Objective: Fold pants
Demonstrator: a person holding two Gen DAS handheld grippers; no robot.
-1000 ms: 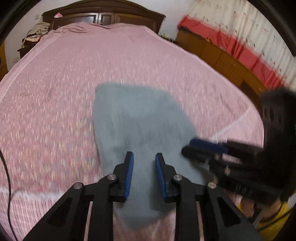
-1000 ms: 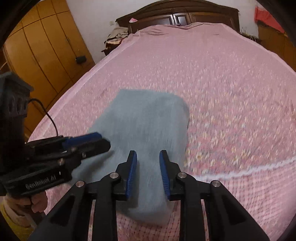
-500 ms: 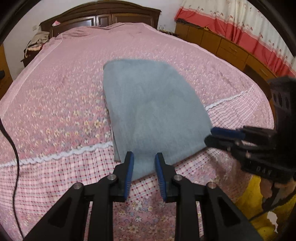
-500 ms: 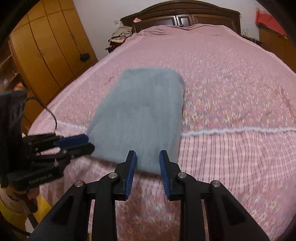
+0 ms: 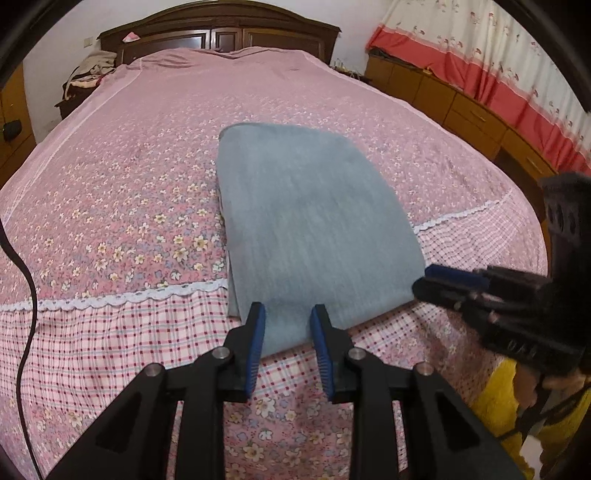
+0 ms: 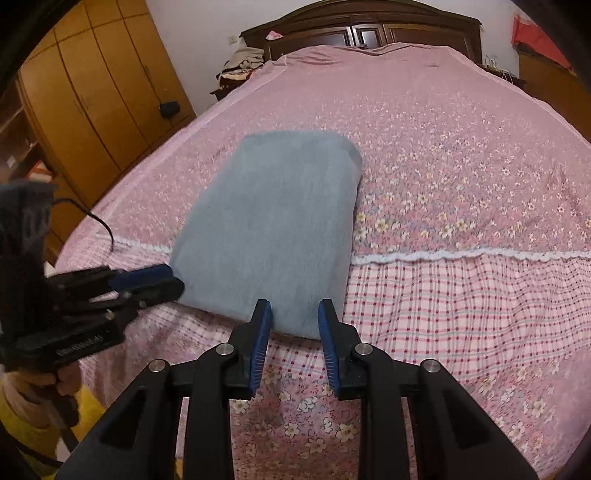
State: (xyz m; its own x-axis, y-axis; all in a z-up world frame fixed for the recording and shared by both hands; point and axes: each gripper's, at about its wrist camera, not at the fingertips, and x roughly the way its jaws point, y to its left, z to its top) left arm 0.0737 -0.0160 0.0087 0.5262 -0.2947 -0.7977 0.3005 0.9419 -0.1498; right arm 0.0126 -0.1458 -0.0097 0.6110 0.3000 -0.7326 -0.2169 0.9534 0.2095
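The grey-blue pants (image 5: 310,221) lie folded into a flat rectangle on the pink floral bed; they also show in the right wrist view (image 6: 273,221). My left gripper (image 5: 287,319) is open and empty, its tips just over the pants' near edge. My right gripper (image 6: 294,314) is open and empty at the same near edge, further right. Each gripper shows in the other's view: the right one (image 5: 428,284) by the pants' near right corner, the left one (image 6: 171,280) by the near left corner.
The bed (image 5: 110,206) has a checked strip near the front edge and a dark wooden headboard (image 5: 221,33) at the far end. A black cable (image 5: 26,295) hangs at the left. Wooden wardrobes (image 6: 92,110) stand left, low cabinets and a red curtain (image 5: 498,74) right.
Both grippers have pulled back toward the near edge of the bed, away from the pants. The folded pants lie still.
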